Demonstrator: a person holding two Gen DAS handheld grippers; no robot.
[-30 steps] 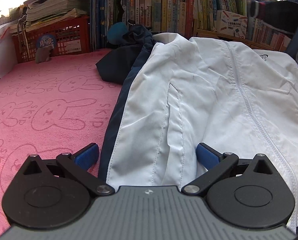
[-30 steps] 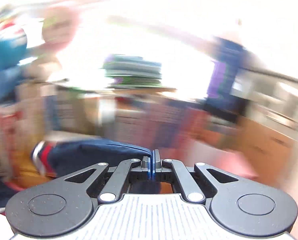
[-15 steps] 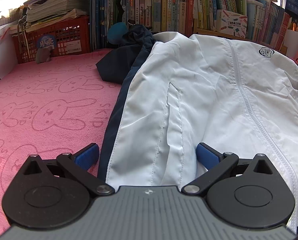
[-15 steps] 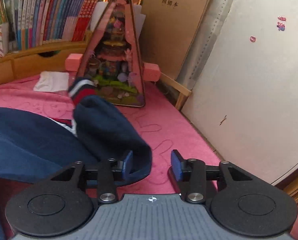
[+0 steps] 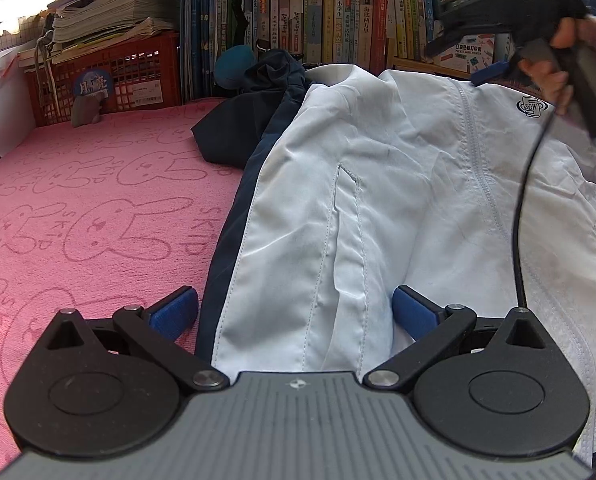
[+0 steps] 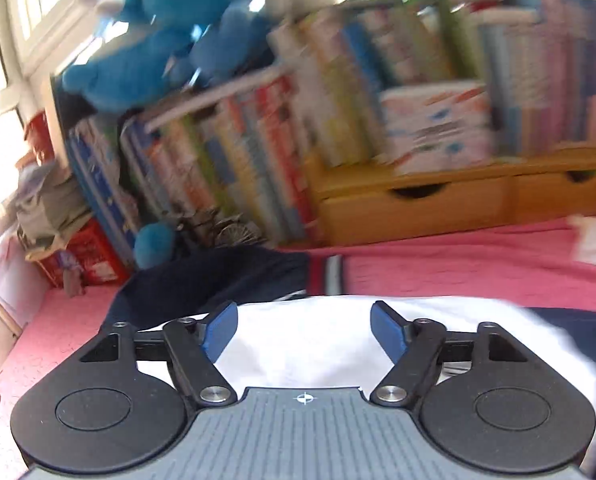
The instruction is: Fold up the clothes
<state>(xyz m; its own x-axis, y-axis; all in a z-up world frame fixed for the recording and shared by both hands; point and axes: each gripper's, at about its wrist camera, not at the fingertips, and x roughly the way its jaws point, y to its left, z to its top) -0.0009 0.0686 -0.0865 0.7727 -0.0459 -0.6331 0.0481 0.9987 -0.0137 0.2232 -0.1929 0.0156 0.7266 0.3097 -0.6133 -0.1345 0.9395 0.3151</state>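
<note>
The white jacket (image 5: 398, 200) lies spread on the pink rabbit-print blanket (image 5: 98, 200), filling the middle and right of the left wrist view, zip running from far to near and a small round logo near its far right shoulder. At the far left of the scene a red crate (image 5: 110, 76) stacked with papers stands against the shelves, with a small grey figure in front of it. Next to the right, a row of books (image 5: 318, 28) lines the far wall. A dark navy garment (image 5: 242, 120) is bunched at the jacket's far left corner, and a navy strip runs down the jacket's left edge.

The left gripper (image 5: 294, 314) sits low at the jacket's near hem with its jaws spread wide; the hem and a pocket seam lie between the blue pads, which do not press on the cloth.

At the far right, a person's hand (image 5: 554, 64) holds the right gripper (image 6: 304, 330) above the jacket's shoulder, a black cable hanging from it. Its own view is smeared by motion. Its jaws have just been opening and now stand released, with white fabric below them but nothing pinched. Beyond them lie a navy sleeve with a red and white striped cuff (image 6: 326, 276) and a wooden shelf unit (image 6: 458, 204).
</note>
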